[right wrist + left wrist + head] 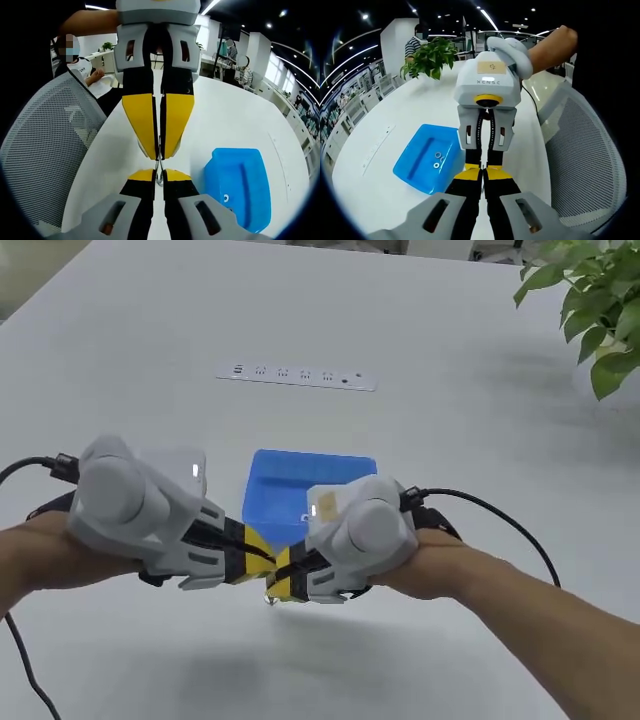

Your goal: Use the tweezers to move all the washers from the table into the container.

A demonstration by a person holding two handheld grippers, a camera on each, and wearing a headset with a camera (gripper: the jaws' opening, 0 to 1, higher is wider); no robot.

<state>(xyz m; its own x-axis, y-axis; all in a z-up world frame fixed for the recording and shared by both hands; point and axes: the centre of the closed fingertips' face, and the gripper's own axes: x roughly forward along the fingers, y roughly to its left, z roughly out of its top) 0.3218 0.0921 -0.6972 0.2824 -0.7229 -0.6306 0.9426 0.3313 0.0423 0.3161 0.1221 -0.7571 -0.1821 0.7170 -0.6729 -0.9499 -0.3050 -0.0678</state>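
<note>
left tongs (pixel 483 171) and right tongs (pixel 159 176) both clenched, tip to tip on thin tweezers (pixel 158 167), just in front of blue container (pixel 345 468), hiding its near edge | washers (pixel 437 160) inside container | power strip (pixel 296 376) beyond container on tabletop (pixel 450 420) | plant (pixel 590 300) further beyond, to container's right

Washers (pixel 438 160) lie in the container (pixel 320 468), power strip (pixel 296 375) behind it.
</note>
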